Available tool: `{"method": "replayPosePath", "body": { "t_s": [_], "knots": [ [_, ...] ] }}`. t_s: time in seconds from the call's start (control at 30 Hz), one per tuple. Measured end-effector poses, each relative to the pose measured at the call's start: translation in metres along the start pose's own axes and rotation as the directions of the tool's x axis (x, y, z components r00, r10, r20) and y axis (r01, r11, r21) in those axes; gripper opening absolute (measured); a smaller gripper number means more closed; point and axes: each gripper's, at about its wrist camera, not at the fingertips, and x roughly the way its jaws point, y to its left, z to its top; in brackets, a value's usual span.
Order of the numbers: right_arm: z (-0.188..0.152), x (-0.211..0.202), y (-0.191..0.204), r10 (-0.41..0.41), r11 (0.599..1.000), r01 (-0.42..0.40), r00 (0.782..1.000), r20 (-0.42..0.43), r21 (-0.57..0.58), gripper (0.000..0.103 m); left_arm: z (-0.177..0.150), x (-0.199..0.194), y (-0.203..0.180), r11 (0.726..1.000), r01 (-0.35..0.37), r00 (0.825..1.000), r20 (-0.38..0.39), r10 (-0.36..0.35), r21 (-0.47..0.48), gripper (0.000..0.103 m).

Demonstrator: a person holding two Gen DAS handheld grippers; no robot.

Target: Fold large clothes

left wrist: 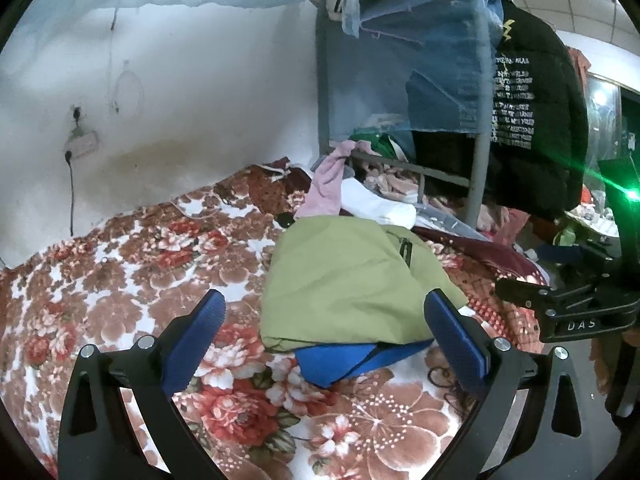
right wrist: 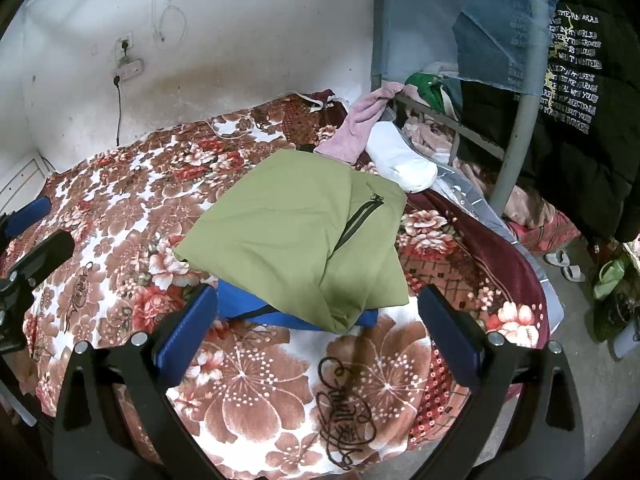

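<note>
Bed blanket (right wrist: 248, 392) fills the space under both jaws. Green jacket (right wrist: 296, 232) lies folded just ahead of them, blue lining (right wrist: 248, 304) poking out near you. Your left gripper (left wrist: 324, 320) and right gripper (right wrist: 316, 320) are spread wide, empty. Pinch the near corners evenly, then tuck the lining under.

The flowery blanket (right wrist: 120, 208) has lots of bare room on the left and near side, so a gripper can slide in there. In the middle sits the folded green jacket (right wrist: 296, 232). On the far right, a metal bed frame (right wrist: 516, 148), a black coat (right wrist: 580, 92) and a heap of clothes (right wrist: 400, 152) block the way.
</note>
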Motion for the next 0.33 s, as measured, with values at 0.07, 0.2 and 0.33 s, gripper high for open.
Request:
{"method": "replayPosePath", "body": {
  "t_s": [0.07,0.2,0.33],
  "knots": [
    [0.0,-0.0003,-0.0001,0.005,1.0,-0.005,1.0,0.0,-0.001,0.098,0.0,0.0005,0.0011,1.0,-0.012,1.0,-0.003,0.012,-0.001,0.098],
    [0.0009,-0.0001,0.0004,0.014,1.0,-0.014,1.0,-0.001,-0.008,0.098,-0.0005,0.0013,0.0013,1.0,-0.004,1.0,-0.018,0.004,-0.003,0.098],
    [0.0006,-0.0019,0.0017,0.013,1.0,-0.013,1.0,-0.002,-0.013,0.098,-0.0017,0.0018,0.001,1.0,0.002,1.0,-0.025,-0.002,-0.003,0.098]
  ]
}}
